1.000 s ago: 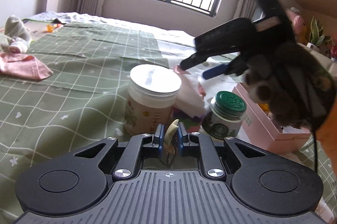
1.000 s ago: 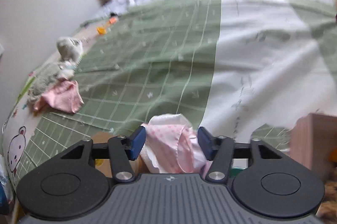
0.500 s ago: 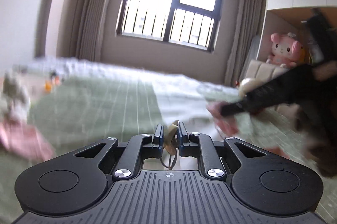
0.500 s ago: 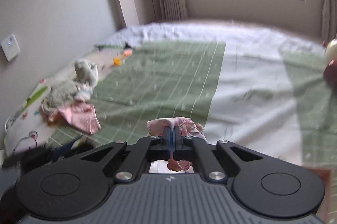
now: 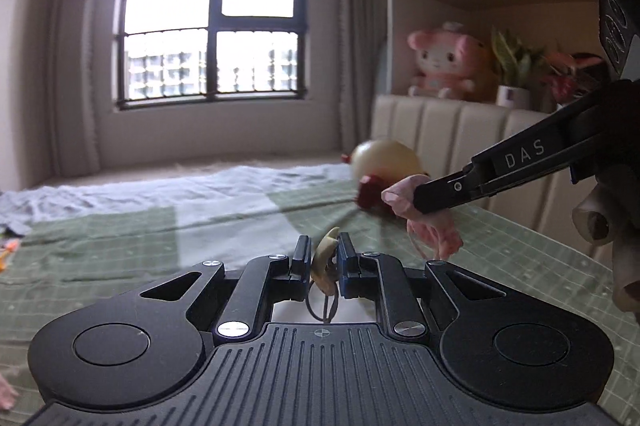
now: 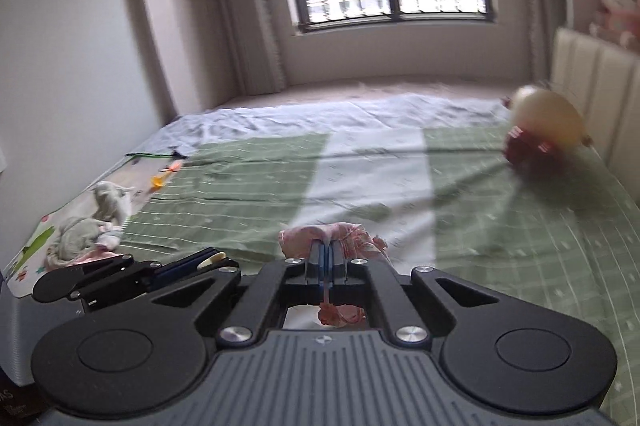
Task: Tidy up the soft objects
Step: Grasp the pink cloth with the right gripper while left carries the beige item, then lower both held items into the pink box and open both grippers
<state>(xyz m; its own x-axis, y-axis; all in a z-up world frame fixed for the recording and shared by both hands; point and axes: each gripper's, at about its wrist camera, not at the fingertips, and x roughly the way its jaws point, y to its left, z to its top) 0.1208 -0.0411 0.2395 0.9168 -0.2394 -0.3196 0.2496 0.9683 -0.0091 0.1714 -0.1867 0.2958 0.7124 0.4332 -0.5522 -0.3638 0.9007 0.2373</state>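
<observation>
— What's each gripper got?
— The right gripper is clamped on a pink cloth held above the green bed sheet; the left gripper pinches a small cream-coloured item — with dark loops dangling.

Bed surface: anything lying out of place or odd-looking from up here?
Yes. A loose heap of grey and pink clothes lies crumpled at the far left edge of the bed, with small orange bits scattered beyond it. A cream and red soft toy lies tipped near the headboard.
</observation>
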